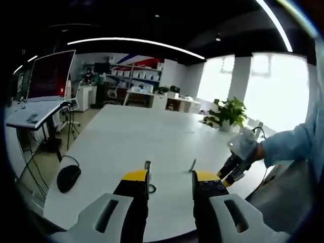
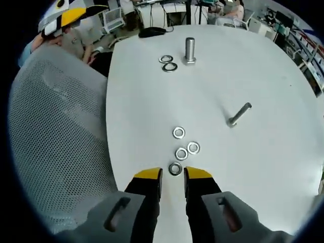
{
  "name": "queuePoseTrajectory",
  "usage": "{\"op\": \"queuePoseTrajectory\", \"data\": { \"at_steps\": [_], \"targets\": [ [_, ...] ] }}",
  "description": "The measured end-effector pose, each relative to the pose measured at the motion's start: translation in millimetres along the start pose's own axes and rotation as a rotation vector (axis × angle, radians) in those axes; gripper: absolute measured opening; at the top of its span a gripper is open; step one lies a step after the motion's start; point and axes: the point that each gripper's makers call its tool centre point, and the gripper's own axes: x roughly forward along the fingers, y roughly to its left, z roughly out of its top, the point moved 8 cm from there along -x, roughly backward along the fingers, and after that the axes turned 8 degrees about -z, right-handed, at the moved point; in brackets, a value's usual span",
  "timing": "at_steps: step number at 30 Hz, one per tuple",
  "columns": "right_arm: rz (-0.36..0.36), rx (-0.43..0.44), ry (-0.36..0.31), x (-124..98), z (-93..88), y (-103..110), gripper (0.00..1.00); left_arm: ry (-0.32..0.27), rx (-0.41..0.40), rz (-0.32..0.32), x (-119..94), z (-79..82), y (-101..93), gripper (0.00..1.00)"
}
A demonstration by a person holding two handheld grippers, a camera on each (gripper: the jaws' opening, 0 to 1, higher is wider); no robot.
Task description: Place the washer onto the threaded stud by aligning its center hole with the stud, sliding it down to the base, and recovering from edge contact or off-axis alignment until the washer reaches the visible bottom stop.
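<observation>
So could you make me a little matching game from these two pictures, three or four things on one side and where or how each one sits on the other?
Things:
1. upright stud
2. second stud
3. washer
4. computer mouse

States:
A. lying on its side on the white table
B. just ahead of the right gripper
C. standing up, two washers beside it
D. black, near the table edge

Pairs: 1-C, 2-A, 3-B, 4-D
</observation>
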Motion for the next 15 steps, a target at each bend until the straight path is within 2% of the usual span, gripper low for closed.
{"op": "queuePoseTrajectory", "data": {
  "at_steps": [6,10,15],
  "targets": [
    [0.015,-0.015,0.014,7.0,-1.9,2.3,0.19,0.001,-0.001,0.000,0.2,0.1,-0.3,0.31],
    [-0.012,-0.014,0.026,10.4,-3.8,-0.5,0.18,0.002,-0.001,0.002,0.0,0.0,-0.1,0.31],
    [-0.004,-0.004,0.035,13.4,-7.4,2.2,0.18,0.001,-0.004,0.005,-0.6,-0.8,0.3,0.31]
  ]
}}
